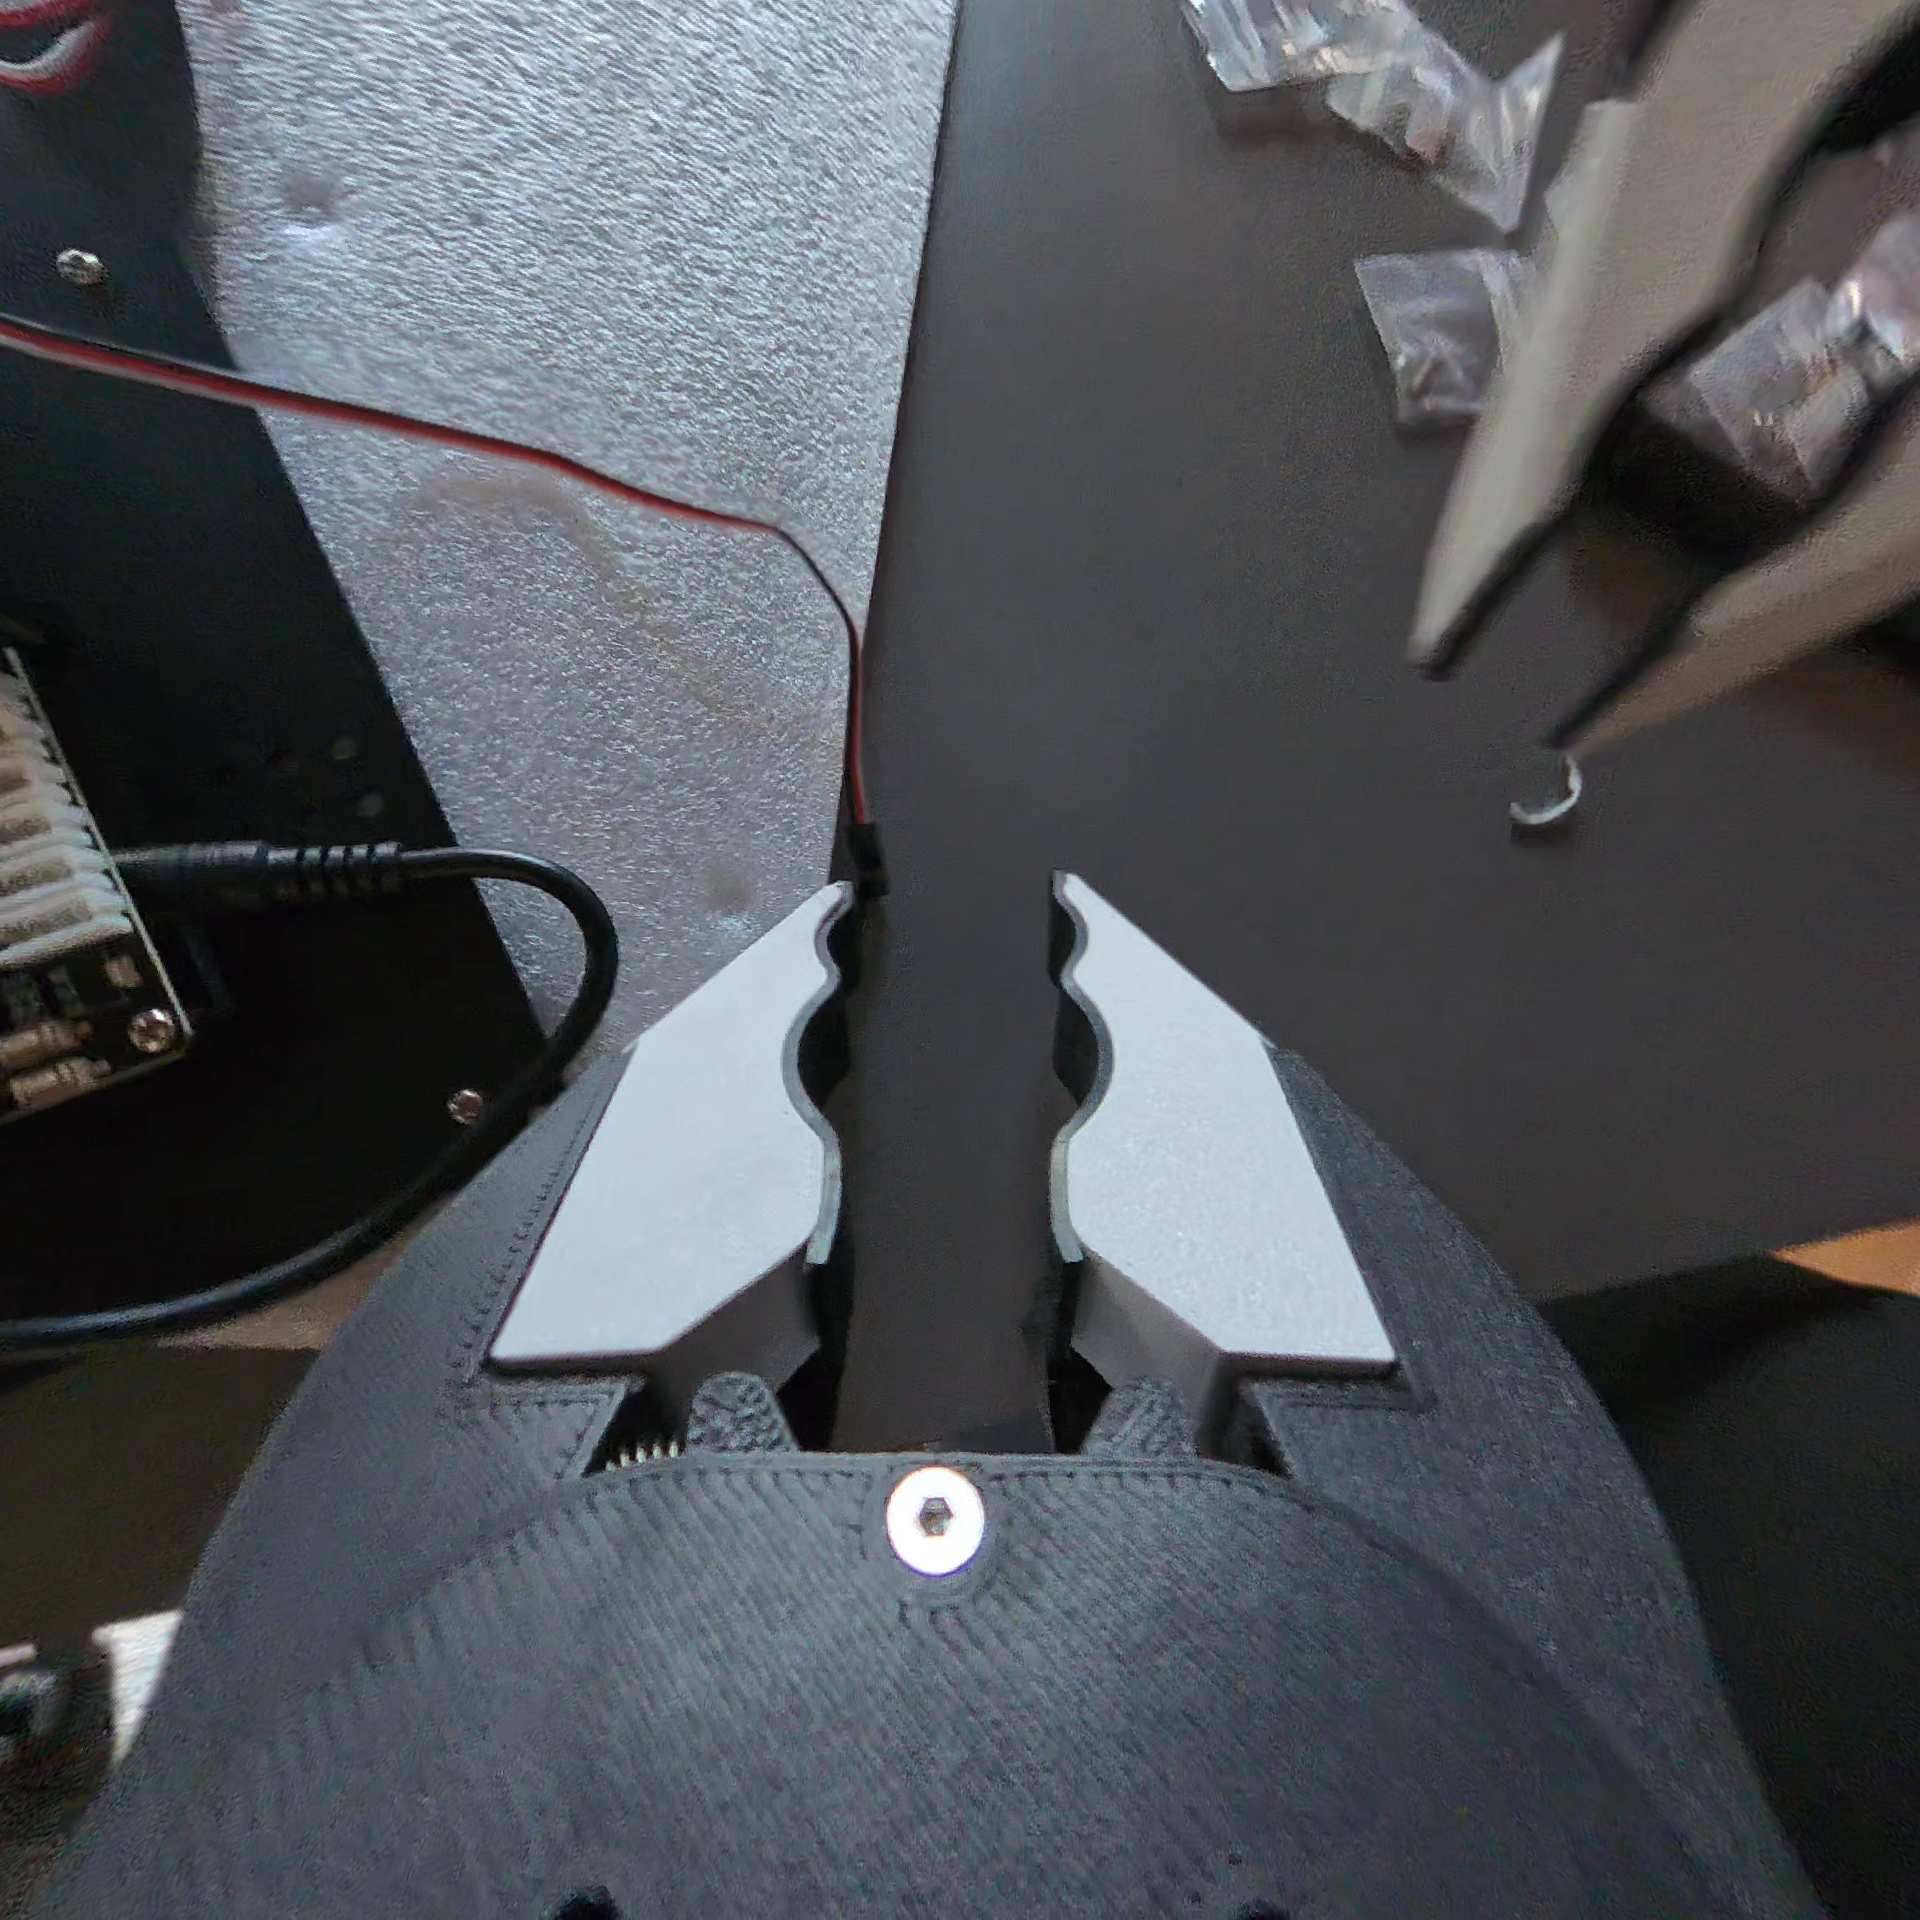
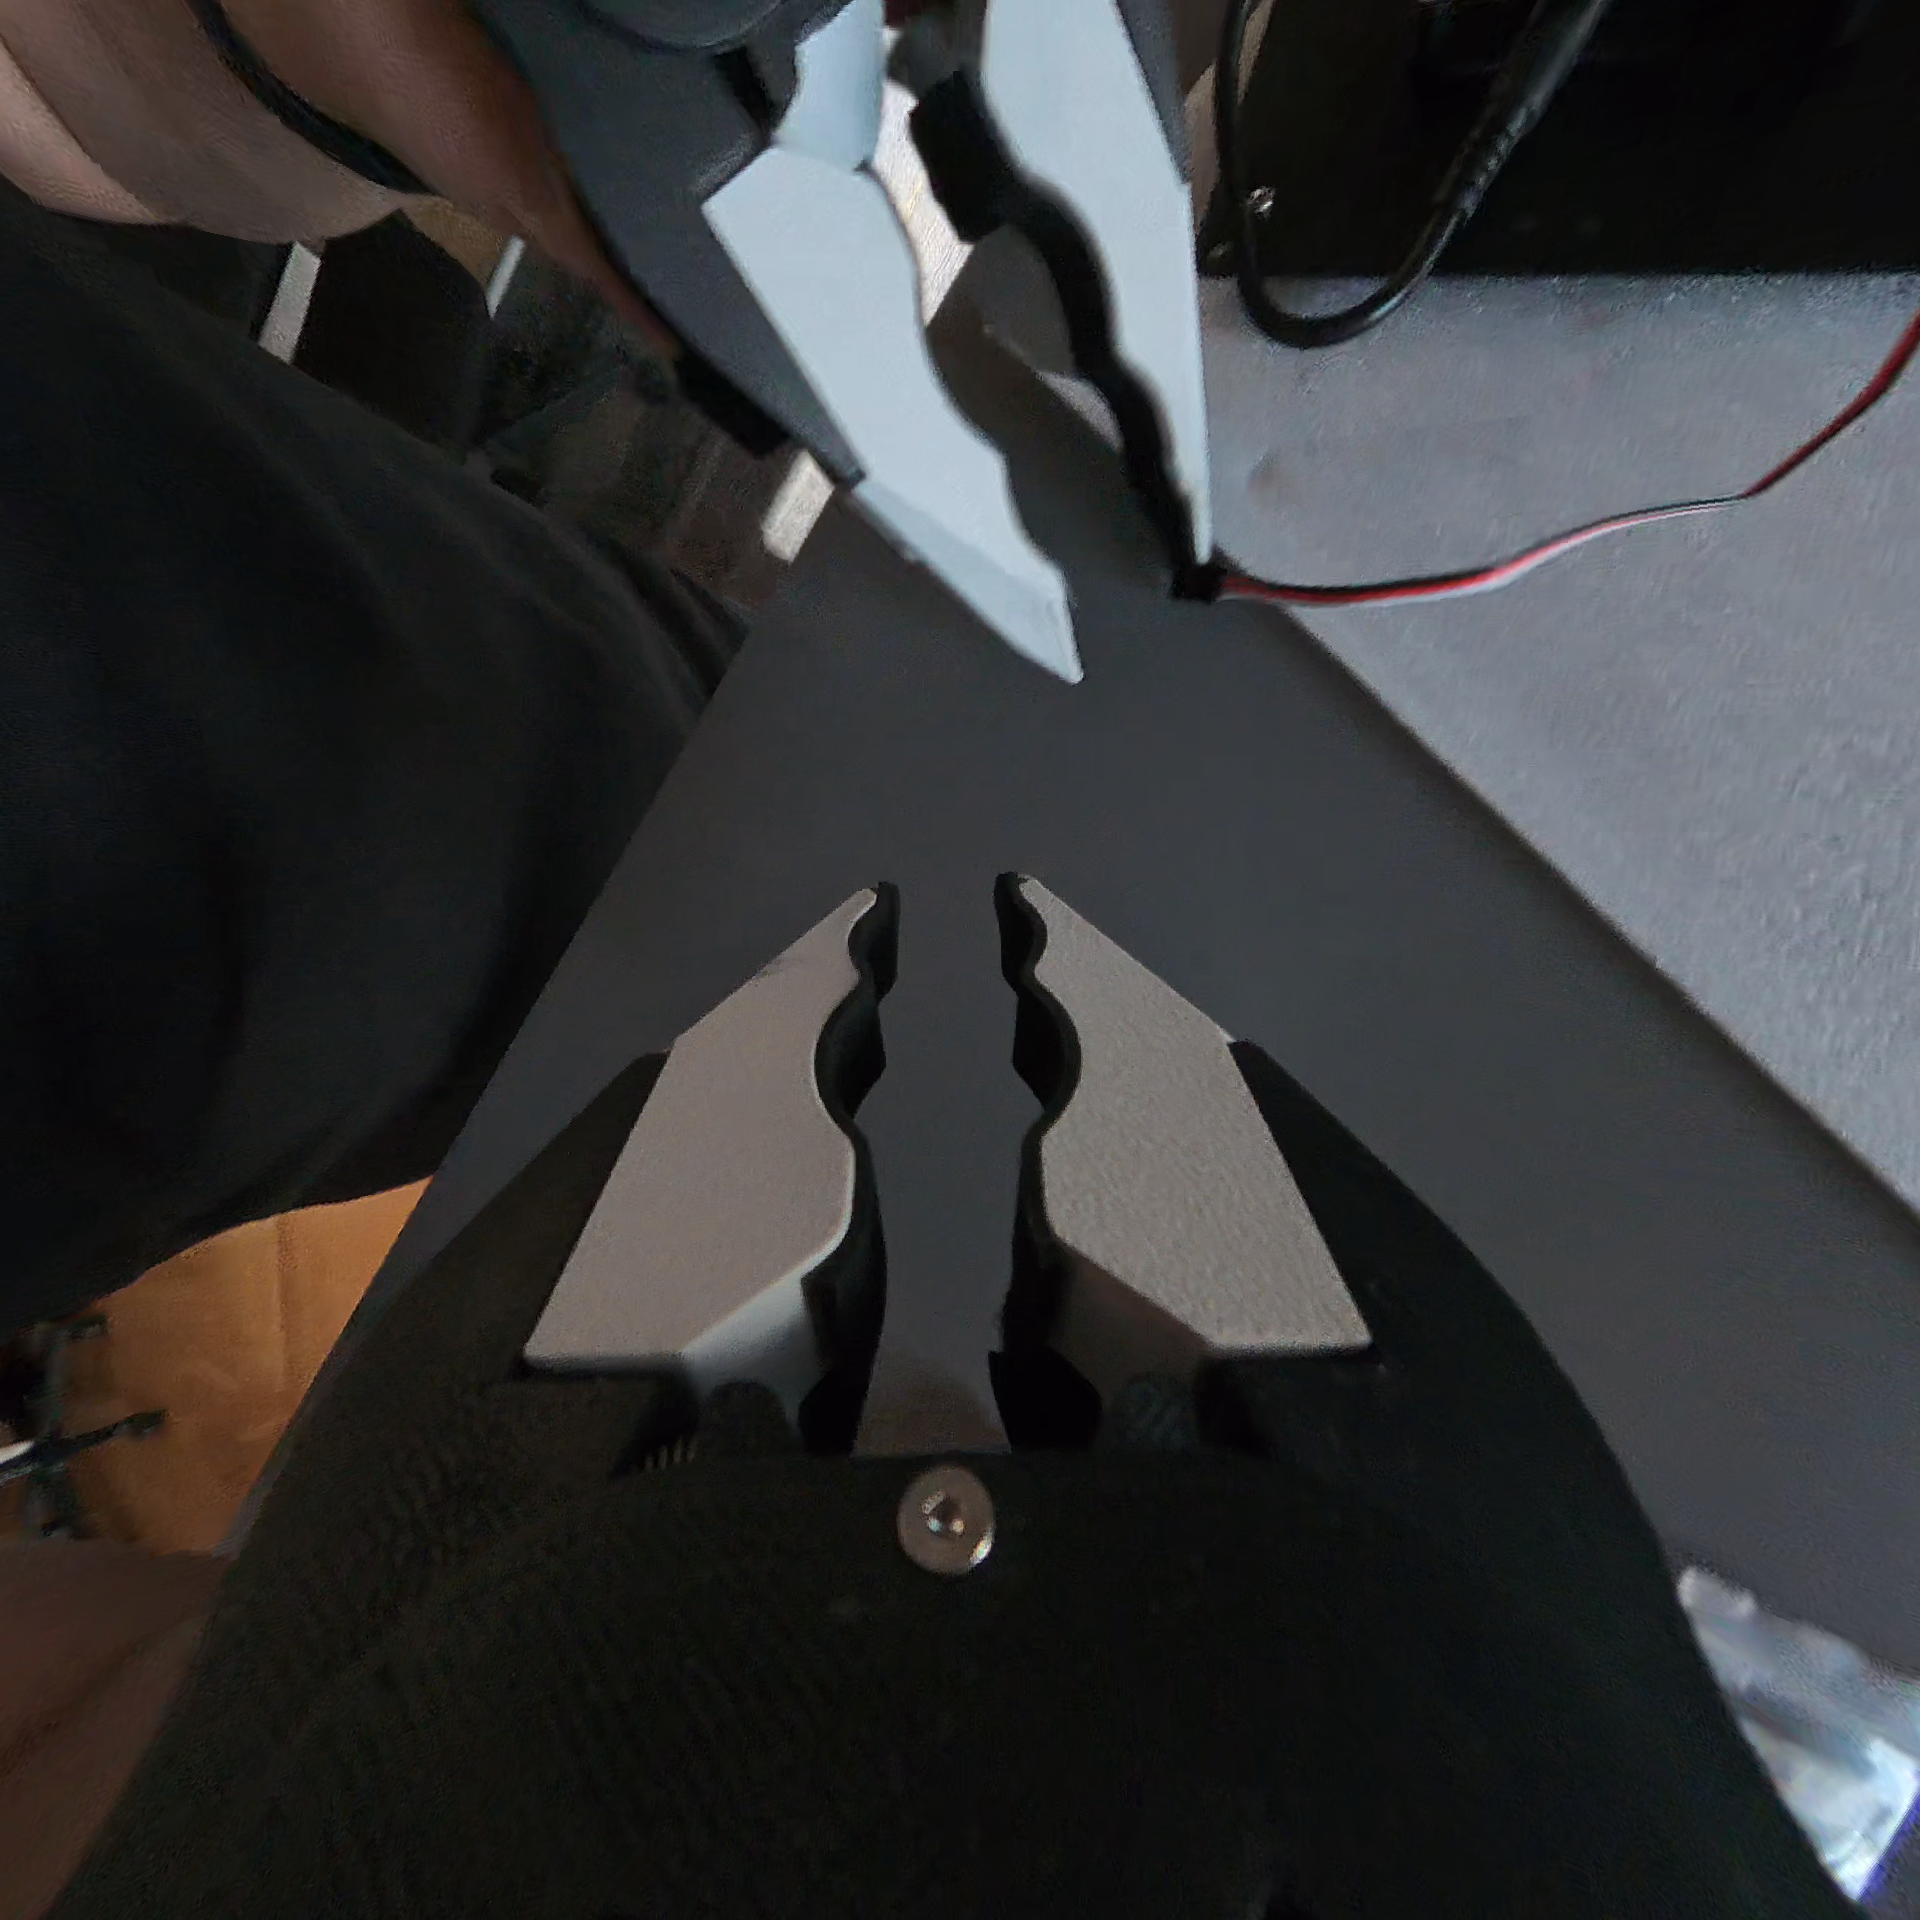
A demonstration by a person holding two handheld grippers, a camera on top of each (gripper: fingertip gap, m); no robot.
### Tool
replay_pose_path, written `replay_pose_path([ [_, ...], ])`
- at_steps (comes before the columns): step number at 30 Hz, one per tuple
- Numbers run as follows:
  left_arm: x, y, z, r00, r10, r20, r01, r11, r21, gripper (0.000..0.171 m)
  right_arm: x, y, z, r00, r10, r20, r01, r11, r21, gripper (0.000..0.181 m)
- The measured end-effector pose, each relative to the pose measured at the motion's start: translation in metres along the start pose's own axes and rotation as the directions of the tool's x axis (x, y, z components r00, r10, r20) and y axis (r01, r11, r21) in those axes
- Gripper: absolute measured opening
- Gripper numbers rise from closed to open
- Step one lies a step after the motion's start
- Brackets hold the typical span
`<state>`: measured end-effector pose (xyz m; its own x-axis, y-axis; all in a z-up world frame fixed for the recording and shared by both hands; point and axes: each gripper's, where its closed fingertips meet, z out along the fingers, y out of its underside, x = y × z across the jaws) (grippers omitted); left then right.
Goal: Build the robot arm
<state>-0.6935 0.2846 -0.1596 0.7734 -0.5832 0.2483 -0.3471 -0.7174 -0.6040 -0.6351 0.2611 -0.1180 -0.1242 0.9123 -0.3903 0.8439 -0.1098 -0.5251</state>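
My left gripper is open and empty, low over a black tabletop. A small black connector on a thin red-and-black wire lies just outside its left fingertip, touching or almost touching it. The right wrist view shows the same gripper with the connector at one fingertip and the wire running off right. My right gripper is narrowly open and empty above the tabletop. In the left wrist view its tips hover by a small metal ring.
A grey foam sheet lies left of the black top. On it are a black base with a circuit board and a plugged black power cable. Clear bags of small parts lie at the far right. A person's hand holds the left gripper.
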Motion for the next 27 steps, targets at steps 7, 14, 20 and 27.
replay_pose_path([
  [7,0.007,0.009,-0.008,0.962,-0.142,0.231,0.128,0.989,0.076,0.057,-0.077,0.055,-0.06,0.984,-0.074,-0.165,0.104,0.978,0.182,0.019],
  [14,0.031,-0.012,-0.018,0.896,-0.237,0.375,0.178,0.967,0.184,0.059,-0.114,0.09,-0.116,0.976,0.065,-0.207,0.022,0.92,0.391,0.019],
  [20,0.058,-0.043,-0.021,0.876,-0.315,0.365,0.216,0.934,0.285,0.058,-0.1,0.109,-0.131,0.948,0.154,-0.278,-0.045,0.931,0.363,0.019],
  [27,0.081,-0.076,-0.02,0.866,-0.301,0.4,0.156,0.921,0.356,0.059,-0.092,0.128,-0.145,0.943,0.161,-0.29,-0.064,0.947,0.316,0.021],
])
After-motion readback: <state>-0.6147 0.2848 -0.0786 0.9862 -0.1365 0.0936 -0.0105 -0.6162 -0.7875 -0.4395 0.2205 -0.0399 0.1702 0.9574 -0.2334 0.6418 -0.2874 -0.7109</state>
